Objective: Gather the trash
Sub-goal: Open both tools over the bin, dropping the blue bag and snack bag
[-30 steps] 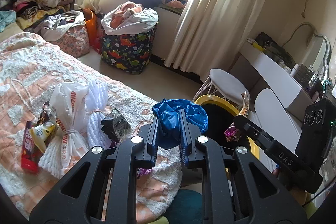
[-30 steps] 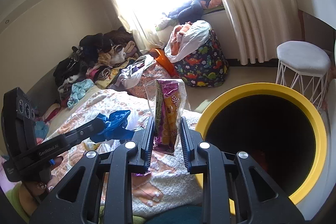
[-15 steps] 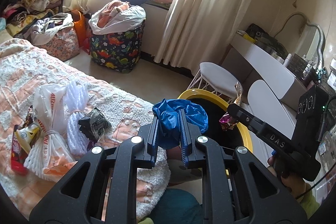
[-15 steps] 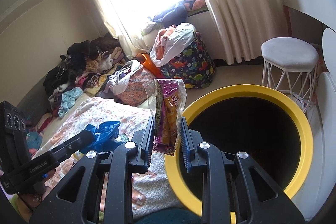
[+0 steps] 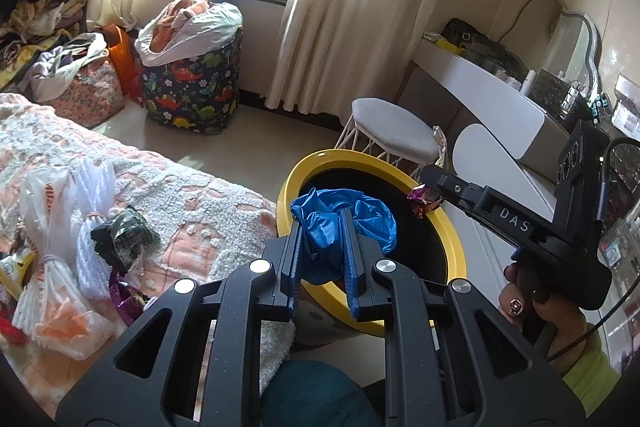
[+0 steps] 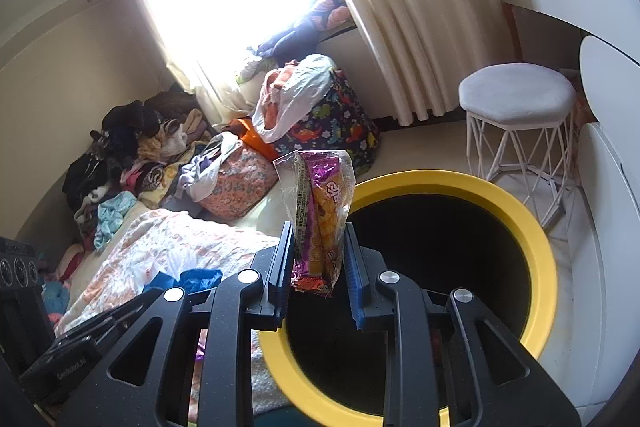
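Carrying two bits of trash to the yellow bin.

We squeeze a blue plastic bag (image 5: 340,227) tight in our left gripper (image 5: 322,239), and our right gripper (image 6: 318,247) pinches a snack wrapper (image 6: 318,211). Both hang over the bin (image 6: 536,235), whose dark mouth sits at about four o'clock from the wrapper. Nothing is dropped yet. Farther off, at nine o'clock in the left view, more trash waits on the bed (image 5: 192,187): white bags (image 5: 52,227) and a dark wrapper (image 5: 124,235).

I see crinkled glossy blue plastic bag (image 5: 344,223), shiny clear-and-foil snack wrapper (image 6: 318,211), smooth glossy yellow bin rim (image 6: 536,239), nubbly tufted cloth bedspread (image 5: 192,195), my matt black plastic tools.
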Available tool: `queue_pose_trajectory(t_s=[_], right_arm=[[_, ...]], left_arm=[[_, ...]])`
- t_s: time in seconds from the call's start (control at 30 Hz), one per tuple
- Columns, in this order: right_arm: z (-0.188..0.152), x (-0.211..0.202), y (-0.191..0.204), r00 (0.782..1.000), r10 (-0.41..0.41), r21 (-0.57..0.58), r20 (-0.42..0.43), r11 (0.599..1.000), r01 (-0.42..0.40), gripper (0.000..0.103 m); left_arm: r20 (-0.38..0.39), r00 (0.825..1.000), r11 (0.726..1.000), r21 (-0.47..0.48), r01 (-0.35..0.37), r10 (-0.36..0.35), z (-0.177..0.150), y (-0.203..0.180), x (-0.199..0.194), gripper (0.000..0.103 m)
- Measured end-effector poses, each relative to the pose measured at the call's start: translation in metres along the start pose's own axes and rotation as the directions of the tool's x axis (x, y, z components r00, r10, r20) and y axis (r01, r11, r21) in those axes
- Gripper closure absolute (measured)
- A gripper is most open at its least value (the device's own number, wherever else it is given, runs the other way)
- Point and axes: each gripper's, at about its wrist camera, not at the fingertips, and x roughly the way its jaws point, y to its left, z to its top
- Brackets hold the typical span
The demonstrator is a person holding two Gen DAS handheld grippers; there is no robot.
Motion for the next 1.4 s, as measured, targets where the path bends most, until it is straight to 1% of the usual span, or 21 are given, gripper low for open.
queue_pose_trajectory(t_s=[0.3,0.63,0.67,0.7,0.77,0.8,0.83,0.87,0.9,0.97,1.0,1.03,1.07,1.1,1.17,1.27,1.4], right_arm=[[0.001,0.002,-0.033,0.998,-0.056,0.052,0.008,0.997,0.055,0.080],[-0.005,0.015,-0.069,0.995,-0.090,0.135,-0.032,0.986,0.093,0.080],[-0.005,0.016,-0.071,0.995,-0.088,0.143,-0.038,0.985,0.092,0.078],[-0.006,0.018,-0.075,0.996,-0.082,0.151,-0.046,0.985,0.088,0.078],[-0.007,0.021,-0.080,0.994,-0.088,0.165,-0.059,0.981,0.097,0.076],[-0.007,0.022,-0.081,0.994,-0.094,0.173,-0.064,0.980,0.103,0.071],[-0.008,0.023,-0.083,0.993,-0.096,0.179,-0.068,0.978,0.107,0.068],[-0.008,0.024,-0.084,0.993,-0.098,0.185,-0.070,0.977,0.109,0.062],[-0.008,0.024,-0.085,0.992,-0.101,0.190,-0.071,0.975,0.113,0.060],[-0.009,0.024,-0.083,0.992,-0.107,0.191,-0.071,0.974,0.118,0.057],[-0.009,0.024,-0.081,0.992,-0.108,0.186,-0.071,0.975,0.119,0.056],[-0.009,0.024,-0.079,0.992,-0.109,0.180,-0.069,0.976,0.120,0.055],[-0.009,0.023,-0.075,0.992,-0.109,0.170,-0.066,0.978,0.119,0.054],[-0.009,0.023,-0.072,0.992,-0.108,0.161,-0.063,0.980,0.117,0.052],[-0.009,0.022,-0.065,0.993,-0.104,0.140,-0.056,0.984,0.111,0.051],[-0.009,0.021,-0.050,0.994,-0.095,0.103,-0.046,0.990,0.100,0.050],[-0.008,0.020,-0.035,0.997,-0.072,0.064,-0.042,0.995,0.075,0.049]], left_arm=[[-0.051,0.999,0.998,0.065,0.020,-0.016,-0.007,-0.023,0.029,0.091],[-0.100,0.995,0.994,0.105,0.040,-0.029,-0.014,-0.032,0.058,0.090],[-0.106,0.994,0.994,0.100,0.042,-0.031,-0.014,-0.031,0.062,0.089],[-0.112,0.993,0.995,0.091,0.042,-0.031,-0.014,-0.030,0.064,0.086],[-0.115,0.993,0.997,0.072,0.040,-0.031,-0.014,-0.028,0.067,0.070],[-0.112,0.993,0.997,0.065,0.036,-0.029,-0.015,-0.026,0.066,0.066],[-0.108,0.994,0.998,0.055,0.035,-0.029,-0.015,-0.023,0.065,0.060],[-0.103,0.994,0.998,0.047,0.035,-0.030,-0.015,-0.022,0.063,0.054],[-0.098,0.995,0.999,0.040,0.030,-0.026,-0.015,-0.019,0.061,0.050],[-0.079,0.997,1.000,0.019,0.018,-0.017,-0.014,-0.014,0.054,0.037],[-0.071,0.997,1.000,0.009,0.013,-0.012,-0.014,-0.011,0.050,0.034],[-0.060,0.998,1.000,-0.005,0.005,-0.005,-0.014,-0.007,0.046,0.028],[-0.052,0.999,1.000,-0.016,0.001,-0.002,-0.014,-0.004,0.043,0.024],[-0.046,0.999,1.000,-0.026,-0.005,0.004,-0.014,-0.001,0.040,0.022],[-0.030,0.999,0.999,-0.043,-0.028,0.027,-0.013,0.006,0.032,0.014],[0.000,0.998,0.997,-0.048,-0.067,0.067,-0.012,0.014,0.020,0.011],[0.042,0.992,0.992,-0.063,-0.114,0.117,-0.007,0.025,0.005,0.011]])
